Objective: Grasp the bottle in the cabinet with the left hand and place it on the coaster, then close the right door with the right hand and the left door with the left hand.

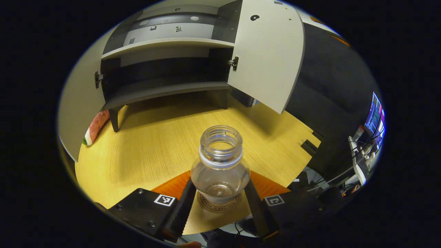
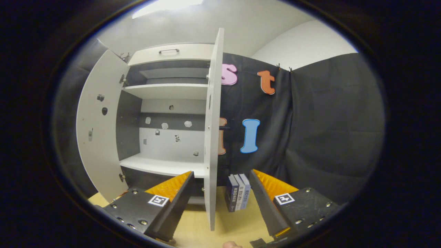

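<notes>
Bright overhead light, sharp focus, fisheye-warped edges

- The yellow wooden table (image 1: pixel 148 151).
- A red and green toy (image 1: pixel 96 126) lies on the table by the edge.
- Three books (image 2: pixel 237 191) stand side by side.
- A bright screen (image 1: pixel 375 119) glows far off.

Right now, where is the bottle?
In the left gripper view, the bottle stands upright on the coaster, between the left gripper's fingers, in front of the open cabinet.
</notes>
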Available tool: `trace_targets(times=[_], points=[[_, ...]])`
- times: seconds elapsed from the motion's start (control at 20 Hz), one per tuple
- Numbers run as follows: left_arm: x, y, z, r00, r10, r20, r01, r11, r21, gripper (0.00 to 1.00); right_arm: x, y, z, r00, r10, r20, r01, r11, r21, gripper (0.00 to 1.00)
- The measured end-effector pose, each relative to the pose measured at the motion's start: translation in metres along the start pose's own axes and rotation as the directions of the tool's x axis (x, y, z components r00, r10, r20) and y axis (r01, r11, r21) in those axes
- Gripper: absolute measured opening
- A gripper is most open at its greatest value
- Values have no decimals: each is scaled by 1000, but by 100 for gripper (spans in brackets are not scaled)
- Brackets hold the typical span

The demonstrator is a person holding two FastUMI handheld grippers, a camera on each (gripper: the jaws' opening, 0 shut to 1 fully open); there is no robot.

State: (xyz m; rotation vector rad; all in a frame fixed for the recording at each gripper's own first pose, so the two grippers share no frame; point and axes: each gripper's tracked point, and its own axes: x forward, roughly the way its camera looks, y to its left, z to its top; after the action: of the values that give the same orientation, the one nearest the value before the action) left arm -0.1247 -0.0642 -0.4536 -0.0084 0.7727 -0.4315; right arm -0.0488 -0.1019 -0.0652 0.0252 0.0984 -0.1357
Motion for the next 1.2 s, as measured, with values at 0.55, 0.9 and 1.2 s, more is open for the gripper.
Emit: trace_targets(times=[0.55,0.9,1.2], points=[[-15,-5,10,1000,23,19,-25,996,87,80,8,17,-6,998,54,-13,-54,999,4,96],[-38,-2,54,994,48,95,-59,991,120,81,11,26,-7,997,74,-12,-74,997,11,96],[-72,-9,152,958,41,284,-78,990,121,82,12,25,-10,998,68,-17,-68,998,11,96]])
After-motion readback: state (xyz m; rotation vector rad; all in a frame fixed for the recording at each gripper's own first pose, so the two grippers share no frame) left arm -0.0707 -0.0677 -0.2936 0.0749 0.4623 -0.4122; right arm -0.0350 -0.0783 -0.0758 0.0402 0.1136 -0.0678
